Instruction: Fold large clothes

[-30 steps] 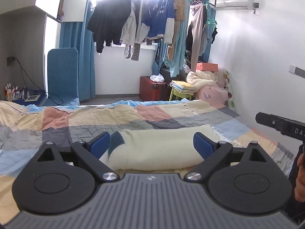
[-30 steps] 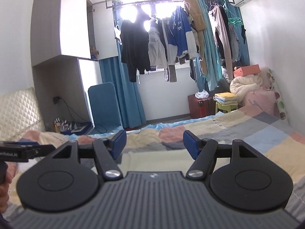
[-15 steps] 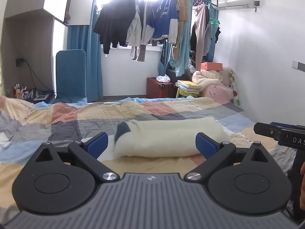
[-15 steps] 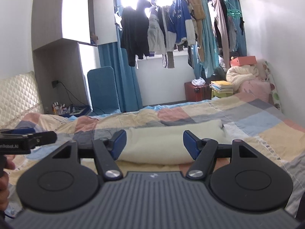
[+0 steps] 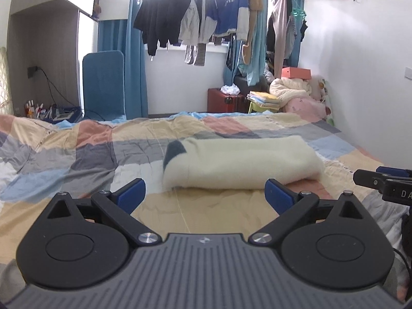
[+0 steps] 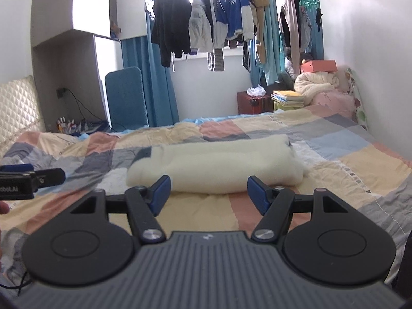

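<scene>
Left wrist view: the left gripper point(image 5: 204, 193) points slightly down over the bed point(image 5: 134, 149), jaws wide apart with nothing between them. Its blue pads point(image 5: 131, 193) hang above the patchwork quilt, apart from any cloth. Just ahead lies the garment point(image 5: 242, 162), a cream fleecy piece folded into a long thick bundle with a dark patch at its left end. It lies across the middle of the bed, on the quilt's grey, yellow and pink squares. At the right edge the right gripper point(image 5: 386, 180) pokes in, seen side-on, level with the near end of the bundle. Behind the bed hang clothes point(image 5: 200, 15) before a bright window, with a red box point(image 5: 224, 100) and a stack of books point(image 5: 264, 99) beneath.

Right wrist view: the right gripper point(image 6: 208, 193) points at the same garment point(image 6: 219, 164), jaws moderately wide and empty. Its pads point(image 6: 161, 193) sit close before the bundle's near edge, not touching it. The garment lies crosswise on the bed point(image 6: 347, 159), its long side facing the camera. At the left edge the left gripper point(image 6: 31, 177) shows side-on, and a bit of a hand point(image 6: 3, 209) below it. A padded headboard point(image 6: 18, 108) stands at far left.
</scene>
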{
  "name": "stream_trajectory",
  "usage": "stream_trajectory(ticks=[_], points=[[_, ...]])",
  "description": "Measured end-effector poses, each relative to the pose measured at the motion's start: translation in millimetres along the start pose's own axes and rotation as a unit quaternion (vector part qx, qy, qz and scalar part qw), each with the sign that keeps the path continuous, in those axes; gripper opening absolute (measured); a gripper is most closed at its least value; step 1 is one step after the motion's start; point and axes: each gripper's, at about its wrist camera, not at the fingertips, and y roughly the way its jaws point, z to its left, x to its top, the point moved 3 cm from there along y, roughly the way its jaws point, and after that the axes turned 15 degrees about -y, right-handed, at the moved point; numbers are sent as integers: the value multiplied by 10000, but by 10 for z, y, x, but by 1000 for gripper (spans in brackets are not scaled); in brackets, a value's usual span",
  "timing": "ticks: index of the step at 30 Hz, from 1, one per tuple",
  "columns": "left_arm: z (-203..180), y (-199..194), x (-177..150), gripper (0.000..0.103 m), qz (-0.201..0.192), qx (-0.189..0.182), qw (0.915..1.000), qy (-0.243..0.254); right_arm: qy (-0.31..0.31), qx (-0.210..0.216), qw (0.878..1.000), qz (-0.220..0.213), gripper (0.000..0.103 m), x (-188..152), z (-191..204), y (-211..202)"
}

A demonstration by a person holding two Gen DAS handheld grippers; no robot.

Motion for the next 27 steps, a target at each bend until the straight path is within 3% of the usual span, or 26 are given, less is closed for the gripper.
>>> stream_trajectory(ticks=[7, 9, 11, 13, 27], points=[[24, 155, -54, 101, 182, 88, 9998, -48, 34, 33, 9998, 170, 69, -47, -17, 93], [32, 175, -65, 101, 213, 98, 9997, -72, 49, -29, 9999, 125, 82, -54, -23, 87], [42, 185, -66, 101, 208, 107, 9997, -90, 73, -96, 9999, 60, 88, -48, -42, 77], [39, 193, -71, 101, 213, 119, 9997, -82, 24, -130, 9999, 97, 103, -36, -41, 89], [35, 165, -49, 101, 211, 64, 9998, -12, 115, -259, 9995, 102, 103, -60, -81, 46]])
